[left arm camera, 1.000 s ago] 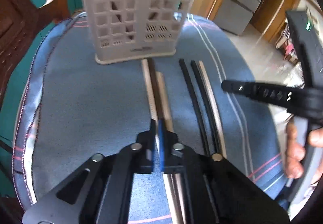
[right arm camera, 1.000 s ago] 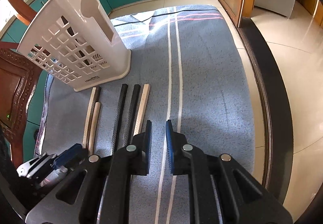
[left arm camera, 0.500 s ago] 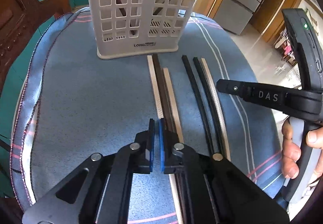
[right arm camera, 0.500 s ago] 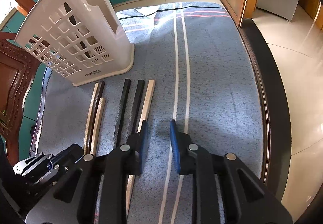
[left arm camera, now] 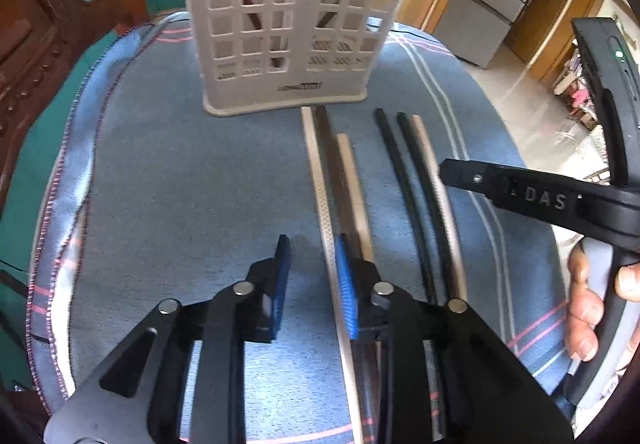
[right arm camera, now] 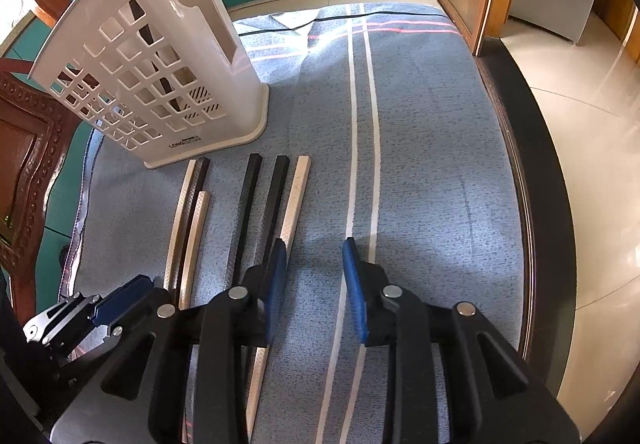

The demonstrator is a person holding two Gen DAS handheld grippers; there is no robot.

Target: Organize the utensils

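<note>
Since the earlier frame, the left gripper (left arm camera: 310, 272) had spread from nearly closed to released, holding nothing, low in the frame. Six long flat beige and black chopsticks (left arm camera: 320, 180) lay parallel at centre. The right gripper (right arm camera: 314, 276) stood released, empty. The white perforated plastic utensil holder (left arm camera: 286, 16) stood upright at top.

Left claw (left arm camera: 310, 276) gapes over pale chopstick (left arm camera: 320, 180) near basket (left arm camera: 288, 16).
</note>
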